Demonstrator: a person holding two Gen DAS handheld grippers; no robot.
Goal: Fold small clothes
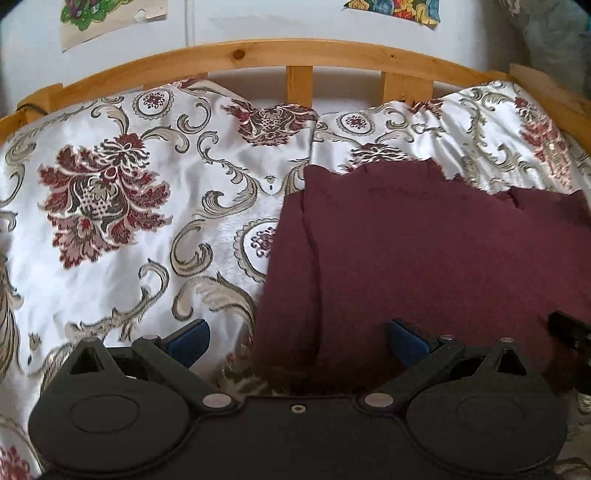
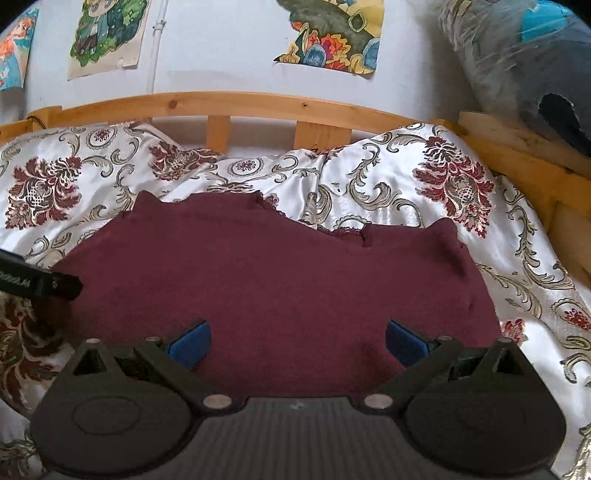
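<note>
Maroon garment (image 2: 273, 280) is lying spread flat on the bedspread (image 1: 122, 266), ready for folding. Left tool (image 1: 297, 341) is hovering wide open over its left edge, right tool (image 2: 297, 341) likewise agape above its near hem, both gripping nothing.

maroon garment (image 1: 424, 251) cut off right, wall posters (image 2: 332, 33) cropped

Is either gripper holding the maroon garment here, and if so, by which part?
Nothing is held. The left gripper and right gripper are both open above the maroon garment, which lies flat on the patterned bedspread.
</note>
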